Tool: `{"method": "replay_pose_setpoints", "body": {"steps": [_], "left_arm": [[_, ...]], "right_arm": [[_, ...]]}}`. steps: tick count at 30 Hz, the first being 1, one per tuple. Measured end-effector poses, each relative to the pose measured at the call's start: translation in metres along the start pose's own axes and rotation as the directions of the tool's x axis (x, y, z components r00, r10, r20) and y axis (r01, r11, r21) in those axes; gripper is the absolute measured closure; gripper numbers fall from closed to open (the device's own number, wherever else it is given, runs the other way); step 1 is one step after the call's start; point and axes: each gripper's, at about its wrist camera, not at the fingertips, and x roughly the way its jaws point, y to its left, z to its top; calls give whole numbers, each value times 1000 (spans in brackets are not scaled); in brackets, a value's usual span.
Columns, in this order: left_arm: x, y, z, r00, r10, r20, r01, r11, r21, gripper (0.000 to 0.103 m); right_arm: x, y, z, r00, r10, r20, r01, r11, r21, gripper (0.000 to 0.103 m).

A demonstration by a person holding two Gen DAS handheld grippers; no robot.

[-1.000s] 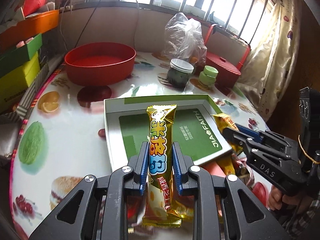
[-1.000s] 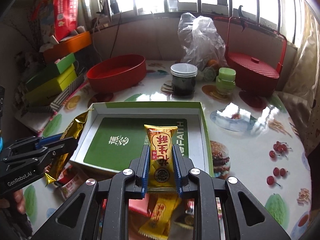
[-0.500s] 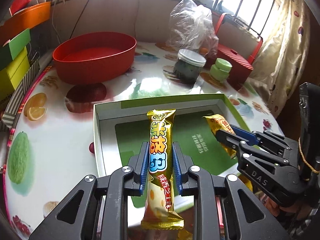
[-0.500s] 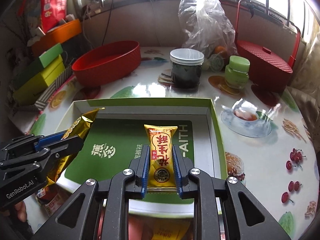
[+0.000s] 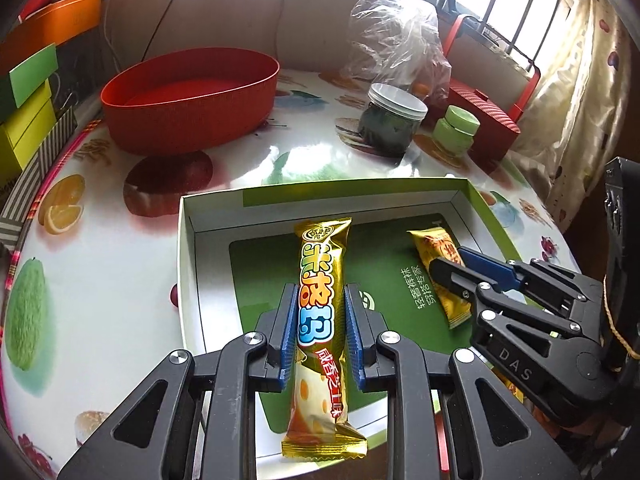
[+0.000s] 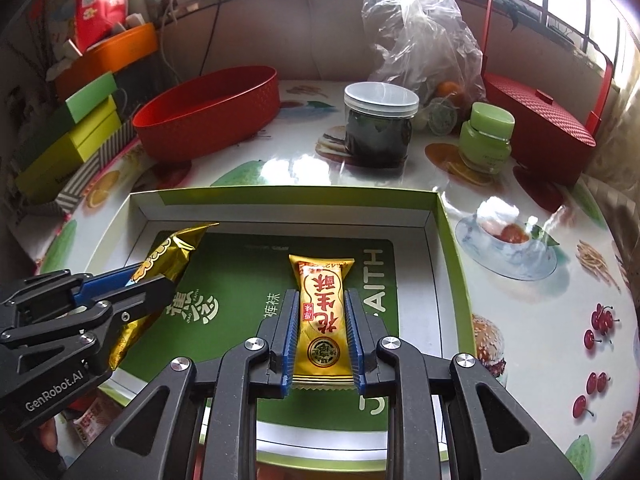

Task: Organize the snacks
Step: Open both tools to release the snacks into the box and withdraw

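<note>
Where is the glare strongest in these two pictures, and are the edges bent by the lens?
Left wrist view: window blown out, white glare on the tablecloth behind the green box. Right wrist view: similar glare before the dark jar. Both views: strong fisheye bending, dark corners, centre sharp.

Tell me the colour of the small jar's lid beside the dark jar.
Light green, like the small jar itself; clearest in the right wrist view.

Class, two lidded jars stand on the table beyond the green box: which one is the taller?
The dark jar with the clear lid; the green jar to its right is squatter and pale green all over.
</note>
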Motion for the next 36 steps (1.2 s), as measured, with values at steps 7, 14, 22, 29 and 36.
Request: {"method": "replay_pose_setpoints", "body": {"steps": [7,14,22,29,36], "left_arm": [[1,-1,1,1000,17,-8,-17,1000,4,79],[-7,0,-3,1000,5,6,-5,1000,-15,63],[-35,-4,-15,999,-13,51,13,1000,-10,62],[-59,-5,-31,997,-4,81,5,1000,-8,62],[-82,1,-53,994,25,108,-22,999,-32,62]], "right_arm": [[2,0,-1,1000,-3,-5,3,1000,6,78],[-11,0,-2,1000,13,24,-14,1000,20,70],[-34,2,-11,998,26,55,-28,999,34,68],[-56,5,-25,996,37,77,-40,998,38,68],[-82,12,-47,992,67,102,-69,998,12,67]]}}
